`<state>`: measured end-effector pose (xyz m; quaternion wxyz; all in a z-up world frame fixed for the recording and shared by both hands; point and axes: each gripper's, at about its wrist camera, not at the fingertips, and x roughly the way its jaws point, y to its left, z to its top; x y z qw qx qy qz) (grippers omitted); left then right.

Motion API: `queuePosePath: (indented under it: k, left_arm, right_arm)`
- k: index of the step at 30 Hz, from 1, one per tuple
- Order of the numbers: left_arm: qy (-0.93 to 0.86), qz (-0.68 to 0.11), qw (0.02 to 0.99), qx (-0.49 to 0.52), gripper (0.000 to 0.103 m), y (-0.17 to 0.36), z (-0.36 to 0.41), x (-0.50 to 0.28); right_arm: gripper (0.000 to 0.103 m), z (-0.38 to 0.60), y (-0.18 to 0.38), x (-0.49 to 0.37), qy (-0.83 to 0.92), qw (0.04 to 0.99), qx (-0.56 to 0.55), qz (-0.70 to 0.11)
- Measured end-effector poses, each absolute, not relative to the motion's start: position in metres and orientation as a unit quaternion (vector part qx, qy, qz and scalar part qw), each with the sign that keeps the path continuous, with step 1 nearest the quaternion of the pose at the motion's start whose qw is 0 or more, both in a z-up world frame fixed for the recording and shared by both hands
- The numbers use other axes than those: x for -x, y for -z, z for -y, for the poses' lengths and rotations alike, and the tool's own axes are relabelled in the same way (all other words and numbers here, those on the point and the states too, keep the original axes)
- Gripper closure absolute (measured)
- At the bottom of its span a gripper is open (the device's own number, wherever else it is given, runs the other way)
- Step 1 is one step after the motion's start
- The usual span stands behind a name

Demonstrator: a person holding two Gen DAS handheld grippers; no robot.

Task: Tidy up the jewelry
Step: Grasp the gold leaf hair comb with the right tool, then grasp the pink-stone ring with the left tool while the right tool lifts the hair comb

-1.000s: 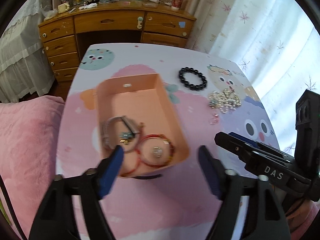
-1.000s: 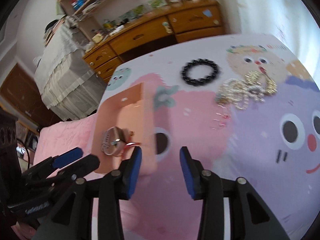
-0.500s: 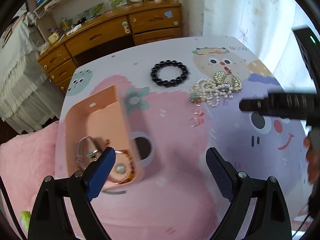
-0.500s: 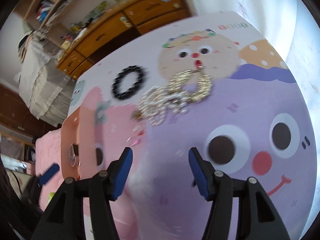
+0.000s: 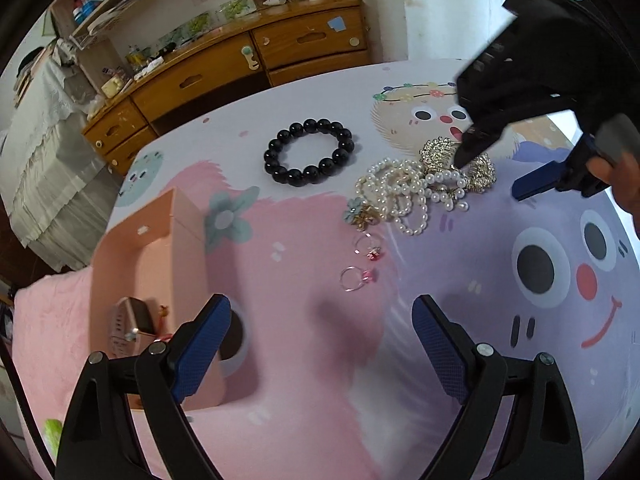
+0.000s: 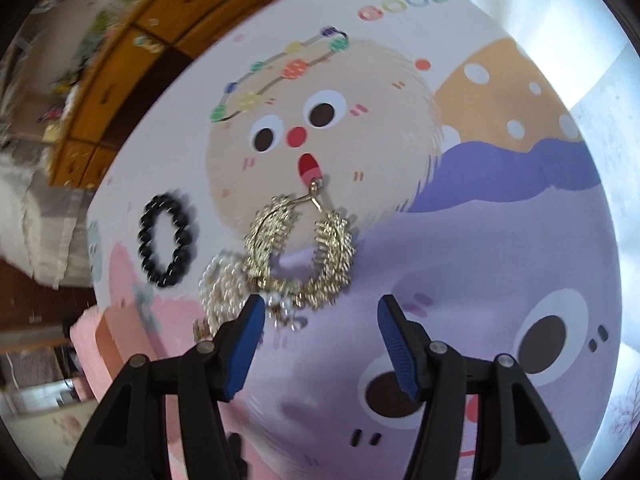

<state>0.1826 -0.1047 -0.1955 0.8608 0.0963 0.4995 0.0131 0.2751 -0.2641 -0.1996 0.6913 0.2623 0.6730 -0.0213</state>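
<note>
Right gripper (image 6: 320,330) now over gold bracelet (image 6: 300,252), jaws spread; left gripper (image 5: 320,344) jaws spread, shifted off tray (image 5: 136,256)

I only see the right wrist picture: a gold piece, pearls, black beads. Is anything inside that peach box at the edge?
Observer: Yes. The left wrist view shows a watch lying inside the peach box.
Visitor: Is there any jewelry on the cloth that I'm missing?
Observer: Two small rings with pink stones lie between the pearls and the left hand-held gripper.
Visitor: Is that one holding something?
Observer: No, it is open and empty.
</note>
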Motion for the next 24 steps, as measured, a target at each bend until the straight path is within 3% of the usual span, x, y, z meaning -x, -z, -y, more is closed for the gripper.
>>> queuePosePath:
  k: [3, 11, 14, 19, 24]
  left_arm:
    - [-0.011, -0.498, 0.864, -0.078, 0.012, 0.202, 0.107, -0.186]
    - [-0.013, -0.498, 0.865, -0.051, 0.013, 0.217, 0.106, -0.195]
    - [-0.013, -0.505, 0.863, -0.024, 0.021, 0.223, 0.098, -0.199]
    - [0.005, -0.511, 0.859, 0.004, 0.04, 0.229, 0.092, -0.202]
    - [0.005, -0.506, 0.863, 0.01, 0.045, 0.229, 0.088, -0.202]
  right_arm:
    - [0.038, 0.26, 0.201, -0.287, 0.028, 0.682, -0.279, -0.675]
    - [0.035, 0.244, 0.204, -0.318, 0.059, 0.669, -0.244, -0.7]
    - [0.034, 0.235, 0.205, -0.328, 0.083, 0.666, -0.212, -0.711]
    - [0.022, 0.211, 0.21, -0.343, 0.092, 0.665, -0.136, -0.729]
    - [0.022, 0.199, 0.21, -0.351, 0.11, 0.672, -0.094, -0.727]
